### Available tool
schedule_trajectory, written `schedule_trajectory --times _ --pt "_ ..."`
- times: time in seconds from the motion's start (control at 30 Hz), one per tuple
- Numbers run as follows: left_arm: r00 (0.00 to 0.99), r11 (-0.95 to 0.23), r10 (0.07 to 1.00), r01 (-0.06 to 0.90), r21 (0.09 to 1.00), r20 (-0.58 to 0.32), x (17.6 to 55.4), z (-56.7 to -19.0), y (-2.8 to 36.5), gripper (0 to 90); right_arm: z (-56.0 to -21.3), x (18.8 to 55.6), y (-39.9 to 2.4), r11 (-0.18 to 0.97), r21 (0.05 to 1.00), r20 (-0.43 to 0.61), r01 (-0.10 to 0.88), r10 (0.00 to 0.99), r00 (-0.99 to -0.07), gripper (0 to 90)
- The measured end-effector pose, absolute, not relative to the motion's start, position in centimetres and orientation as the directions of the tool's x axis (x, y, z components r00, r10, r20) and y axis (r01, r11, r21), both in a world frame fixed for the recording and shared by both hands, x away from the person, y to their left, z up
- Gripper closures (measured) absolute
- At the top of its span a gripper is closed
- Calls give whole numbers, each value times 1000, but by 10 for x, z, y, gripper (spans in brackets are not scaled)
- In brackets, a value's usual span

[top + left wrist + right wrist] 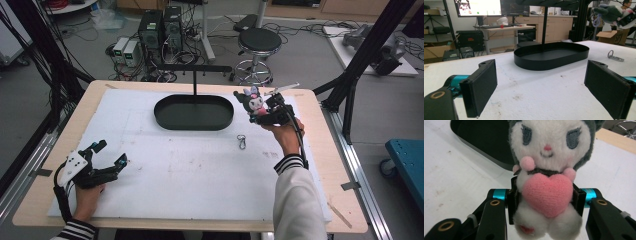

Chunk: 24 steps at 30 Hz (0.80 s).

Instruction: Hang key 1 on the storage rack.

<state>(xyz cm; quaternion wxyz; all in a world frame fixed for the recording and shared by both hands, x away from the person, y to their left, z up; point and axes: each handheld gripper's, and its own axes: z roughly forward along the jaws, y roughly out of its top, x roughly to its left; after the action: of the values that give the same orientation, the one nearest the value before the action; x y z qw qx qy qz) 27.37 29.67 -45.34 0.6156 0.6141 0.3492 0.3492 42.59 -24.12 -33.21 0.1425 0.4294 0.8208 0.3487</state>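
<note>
Pinched at its body between the right gripper (545, 202) pads, the plush toy (549, 170) faces the camera, hugging a pink heart. From above, the right hand (286, 134) holds it raised at the frame's upper right, just beside the black oval tray (194, 112), whose inside is bare. At lower left, the left gripper (111, 152) rests on the table (200, 175), jaws spread wide. A small metal clasp (242, 142) lies near the tray.
</note>
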Motion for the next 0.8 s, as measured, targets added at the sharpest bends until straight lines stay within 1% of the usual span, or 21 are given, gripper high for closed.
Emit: schedule_trajectory --times 0.1,0.27,0.3,0.5,0.8 --pt "512 4 859 1 1000 -3 274 -453 297 116 -320 427 -228 405 711 55 576 783 -619 547" --pt "512 5 859 2 1000 -5 274 -453 297 116 -309 429 -218 418 713 50 563 771 -635 547" --pt "512 5 859 2 1000 -5 274 -453 297 116 -302 431 -214 420 724 47 547 762 -646 547" --pt "512 5 859 2 1000 -5 274 -453 297 116 -293 436 -208 414 730 61 543 752 -656 547" --pt "512 4 859 2 1000 -5 274 -453 297 116 -289 437 -200 423 734 60 531 738 -672 547"
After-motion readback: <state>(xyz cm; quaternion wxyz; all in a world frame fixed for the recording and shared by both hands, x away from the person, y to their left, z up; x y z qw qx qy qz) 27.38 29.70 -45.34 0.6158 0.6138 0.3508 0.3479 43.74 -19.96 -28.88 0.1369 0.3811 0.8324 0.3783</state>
